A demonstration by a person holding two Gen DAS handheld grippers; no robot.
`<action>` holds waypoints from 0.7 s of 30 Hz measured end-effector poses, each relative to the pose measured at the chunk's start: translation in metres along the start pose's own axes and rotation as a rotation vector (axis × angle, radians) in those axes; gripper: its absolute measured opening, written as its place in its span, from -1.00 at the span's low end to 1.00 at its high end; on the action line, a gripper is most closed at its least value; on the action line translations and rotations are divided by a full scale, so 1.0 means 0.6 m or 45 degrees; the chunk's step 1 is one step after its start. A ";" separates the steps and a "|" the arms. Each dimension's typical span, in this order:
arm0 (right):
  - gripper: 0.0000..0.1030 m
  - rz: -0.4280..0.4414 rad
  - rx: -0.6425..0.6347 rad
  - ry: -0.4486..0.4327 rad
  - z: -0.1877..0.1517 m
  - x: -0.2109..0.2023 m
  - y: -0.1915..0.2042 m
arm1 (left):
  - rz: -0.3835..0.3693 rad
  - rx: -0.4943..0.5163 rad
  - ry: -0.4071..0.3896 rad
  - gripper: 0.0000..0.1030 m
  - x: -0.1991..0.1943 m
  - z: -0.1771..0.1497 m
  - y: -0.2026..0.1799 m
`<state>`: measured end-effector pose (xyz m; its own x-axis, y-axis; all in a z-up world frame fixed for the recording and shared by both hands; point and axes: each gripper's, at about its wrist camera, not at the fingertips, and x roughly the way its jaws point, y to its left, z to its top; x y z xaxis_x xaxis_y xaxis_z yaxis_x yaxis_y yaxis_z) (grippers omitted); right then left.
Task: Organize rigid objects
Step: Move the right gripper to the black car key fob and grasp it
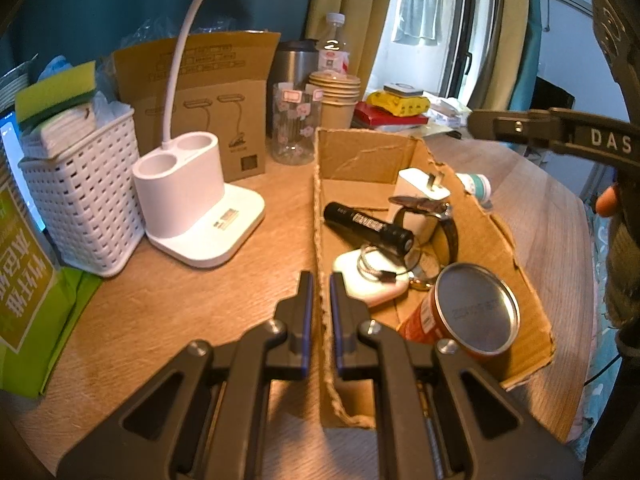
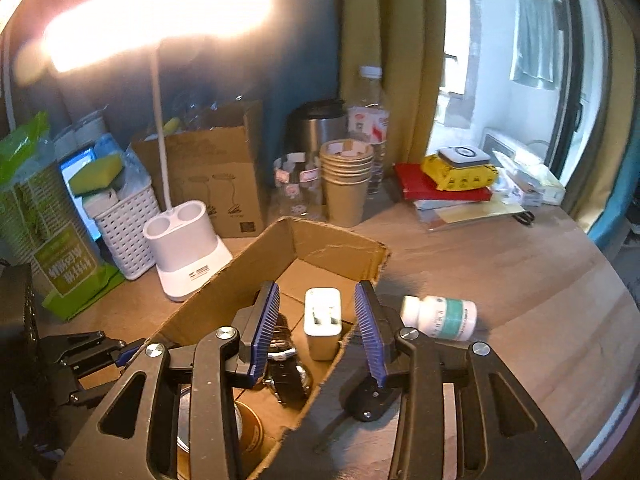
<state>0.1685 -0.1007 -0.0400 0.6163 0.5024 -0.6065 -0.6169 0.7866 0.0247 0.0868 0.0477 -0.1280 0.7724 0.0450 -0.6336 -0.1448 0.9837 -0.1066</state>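
Observation:
An open cardboard box [image 1: 348, 152] lies on the wooden table. It holds a white charger [image 1: 420, 188], a black cylinder [image 1: 368, 226], a wristwatch [image 1: 440, 220], a flat white case [image 1: 372, 284] and an orange can [image 1: 472, 312]. My left gripper [image 1: 320, 284] is shut on the box's near left wall. My right gripper [image 2: 316, 312] is open and empty above the box's right wall, over the charger [image 2: 322, 320]. A white pill bottle [image 2: 440, 316] lies on the table just right of the box; it also shows in the left wrist view [image 1: 476, 186].
A white lamp base [image 1: 192, 208], white basket [image 1: 84, 192], upright lamp carton [image 1: 208, 112], glass jar [image 1: 296, 128], paper cups [image 1: 336, 96], steel flask and water bottle stand along the back. Green packs [image 1: 24, 272] are at left. Books and a yellow pack [image 2: 456, 176] sit back right.

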 end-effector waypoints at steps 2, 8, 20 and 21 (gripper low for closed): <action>-0.10 -0.010 0.023 -0.004 -0.004 -0.003 -0.010 | 0.000 0.000 0.000 -0.82 0.000 0.000 0.000; -0.08 -0.054 0.076 -0.019 -0.017 -0.014 -0.037 | 0.001 0.001 0.000 -0.82 0.000 0.000 0.000; 0.02 -0.109 0.113 -0.022 -0.036 -0.018 -0.062 | 0.001 0.003 -0.003 -0.82 -0.001 0.001 -0.001; 0.05 -0.111 0.119 -0.019 -0.039 -0.017 -0.065 | 0.001 0.003 -0.002 -0.82 -0.001 0.001 -0.001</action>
<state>0.1748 -0.1446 -0.0536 0.6729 0.4355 -0.5979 -0.5130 0.8571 0.0470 0.0870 0.0472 -0.1273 0.7730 0.0462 -0.6327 -0.1440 0.9841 -0.1040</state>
